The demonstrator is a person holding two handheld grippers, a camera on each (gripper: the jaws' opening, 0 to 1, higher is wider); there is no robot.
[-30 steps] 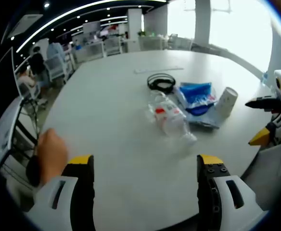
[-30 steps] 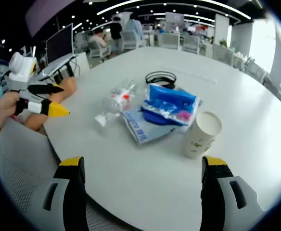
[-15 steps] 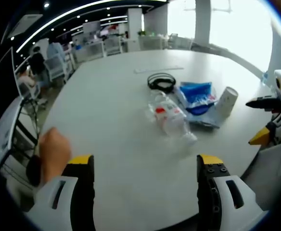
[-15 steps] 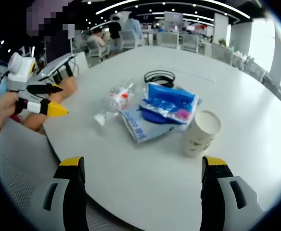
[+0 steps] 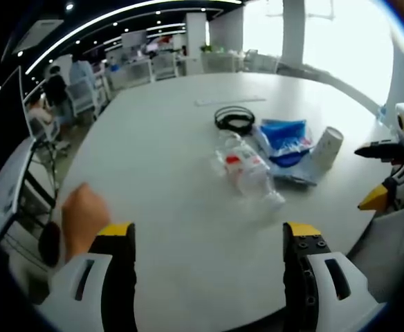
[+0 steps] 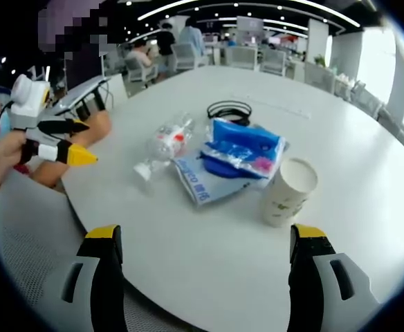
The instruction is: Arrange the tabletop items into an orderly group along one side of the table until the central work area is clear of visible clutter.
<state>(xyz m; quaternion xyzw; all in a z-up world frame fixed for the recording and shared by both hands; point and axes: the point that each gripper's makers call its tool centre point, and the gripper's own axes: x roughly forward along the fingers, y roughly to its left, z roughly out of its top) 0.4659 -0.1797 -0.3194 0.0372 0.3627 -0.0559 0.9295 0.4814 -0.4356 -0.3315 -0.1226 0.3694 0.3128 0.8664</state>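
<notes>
Change: none among items; hand (image 5: 84,218) creeps along near bench (image 5: 153,152) edge. Bottle (image 5: 247,169), cup (image 6: 288,190) ungrouped. Left tool (image 5: 209,238), right tool (image 6: 205,242): wide open, empty.

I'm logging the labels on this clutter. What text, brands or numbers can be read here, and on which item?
None can be read for sure.
Bottle: red and white label, print too blurred.
Flat pack under the blue bag: blue characters, too small to read.
Cup: faint marks, unreadable.
Cable coil: no text seen.
</notes>
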